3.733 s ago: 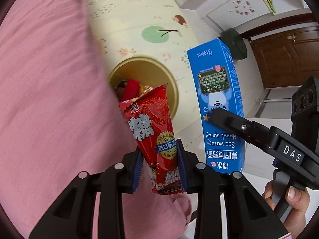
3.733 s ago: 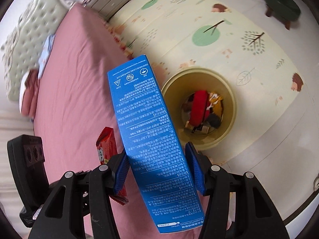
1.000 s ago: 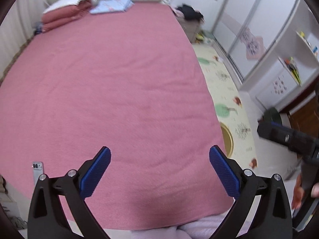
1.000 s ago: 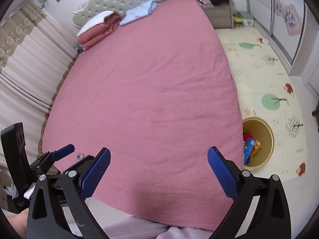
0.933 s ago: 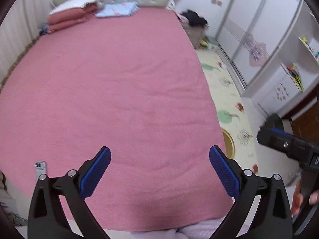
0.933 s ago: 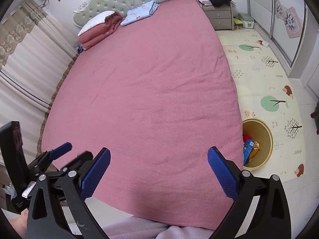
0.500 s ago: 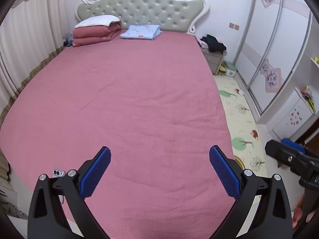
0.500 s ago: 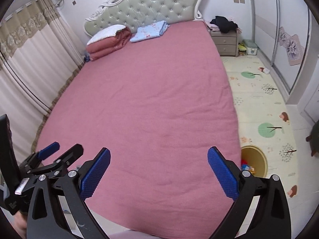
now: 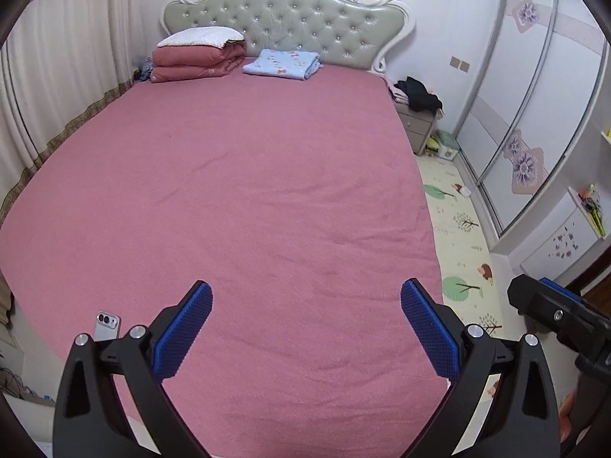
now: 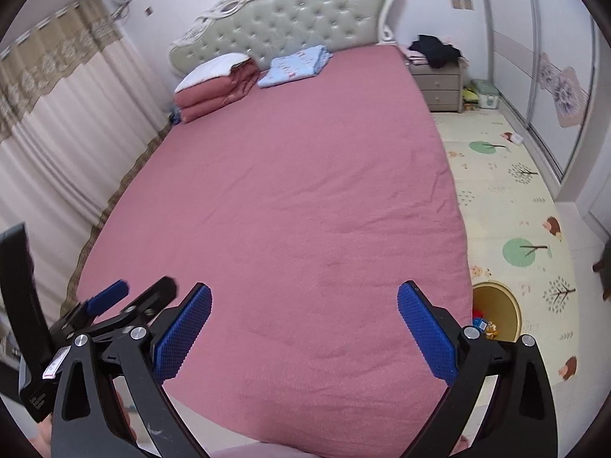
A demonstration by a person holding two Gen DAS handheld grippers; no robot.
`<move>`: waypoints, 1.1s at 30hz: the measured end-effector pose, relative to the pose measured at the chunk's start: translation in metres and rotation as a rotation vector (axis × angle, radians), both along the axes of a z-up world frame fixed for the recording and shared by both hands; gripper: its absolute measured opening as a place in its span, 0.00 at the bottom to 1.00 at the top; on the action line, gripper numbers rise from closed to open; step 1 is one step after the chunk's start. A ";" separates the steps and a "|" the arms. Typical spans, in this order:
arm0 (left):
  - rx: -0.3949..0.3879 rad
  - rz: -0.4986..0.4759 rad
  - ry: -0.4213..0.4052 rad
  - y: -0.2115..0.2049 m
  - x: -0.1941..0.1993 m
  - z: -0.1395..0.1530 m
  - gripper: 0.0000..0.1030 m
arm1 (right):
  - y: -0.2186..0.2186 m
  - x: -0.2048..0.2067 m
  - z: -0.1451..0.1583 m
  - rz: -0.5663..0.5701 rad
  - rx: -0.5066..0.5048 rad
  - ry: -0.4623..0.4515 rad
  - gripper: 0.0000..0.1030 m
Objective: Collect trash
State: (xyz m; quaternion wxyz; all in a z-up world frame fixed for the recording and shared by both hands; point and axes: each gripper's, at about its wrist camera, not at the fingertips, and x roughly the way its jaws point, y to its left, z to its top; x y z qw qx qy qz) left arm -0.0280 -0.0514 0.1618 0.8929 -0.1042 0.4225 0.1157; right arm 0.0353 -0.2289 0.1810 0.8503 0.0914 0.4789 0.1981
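Both tongs are held above the foot edge of a wide bed (image 9: 248,198) covered in a pink spread, and both stand wide apart with nothing between their blue pads. The left tongs (image 9: 305,328) look straight up the bed; the right tongs (image 10: 303,328) look up it at a slant, with the left tool showing at the lower left of that view. On the patterned play mat (image 10: 511,191) beside the bed's right edge, close to the foot corner, stands a round yellow bin (image 10: 504,307); inside it lie a red item and a blue carton (image 10: 480,323), though at this size the pieces are hard to tell apart. At the head edge, against the tufted green headboard (image 9: 286,34), sit a folded pink quilt (image 9: 194,63) topped with white and, just beside it, a folded pale blue blanket (image 9: 282,64). A phone (image 9: 107,325) lies camera-side up near the bed's foot-left corner. A nightstand (image 10: 439,84) with dark clothes piled on it stands beside the head-right corner.
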 end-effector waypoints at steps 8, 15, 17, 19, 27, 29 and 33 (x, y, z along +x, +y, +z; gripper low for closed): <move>-0.006 0.048 0.011 0.004 -0.003 -0.003 0.96 | -0.005 0.008 -0.007 -0.026 -0.005 0.023 0.92; 0.009 0.068 0.006 0.006 -0.004 0.000 0.96 | 0.000 0.009 -0.009 0.004 -0.011 0.024 0.92; 0.009 0.072 0.005 0.007 -0.004 0.000 0.96 | -0.001 0.008 -0.009 0.002 -0.010 0.025 0.92; 0.012 0.074 0.006 0.008 -0.004 0.001 0.96 | -0.002 0.008 -0.009 -0.001 -0.004 0.026 0.92; 0.023 0.060 0.007 0.009 -0.004 0.001 0.96 | -0.005 0.009 -0.010 -0.016 0.009 0.043 0.92; 0.018 0.050 0.010 0.007 -0.004 0.001 0.96 | -0.006 0.009 -0.009 -0.011 0.008 0.039 0.92; 0.020 0.048 0.010 0.006 -0.004 0.002 0.96 | -0.005 0.008 -0.008 0.001 0.004 0.033 0.92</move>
